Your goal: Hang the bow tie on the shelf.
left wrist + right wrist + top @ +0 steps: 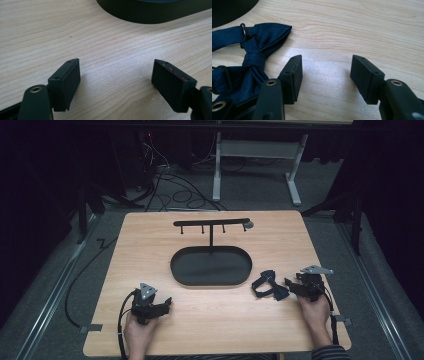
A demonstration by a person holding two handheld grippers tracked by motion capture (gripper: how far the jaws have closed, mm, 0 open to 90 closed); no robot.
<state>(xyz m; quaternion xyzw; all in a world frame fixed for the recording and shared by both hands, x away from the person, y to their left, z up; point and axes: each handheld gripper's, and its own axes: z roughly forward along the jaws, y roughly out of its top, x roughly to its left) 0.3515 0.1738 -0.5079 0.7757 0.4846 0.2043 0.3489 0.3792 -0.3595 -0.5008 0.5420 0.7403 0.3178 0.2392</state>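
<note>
Navy bow tie (249,57), black tray (210,265) & stand (211,225), light wood-grain table (150,250).

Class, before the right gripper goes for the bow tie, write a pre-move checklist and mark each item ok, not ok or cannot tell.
1. Right gripper open: ok, jaws apart.
2. Nothing between its jaws: ok, bare table there.
3. Bow tie lined up between the jaws: not ok, it lies beside the left jaw.
4. Left gripper open and holding nothing: ok.
5. Black oval tray free of items: ok.
6. Hooks on the black stand free: cannot tell, too small.
</note>
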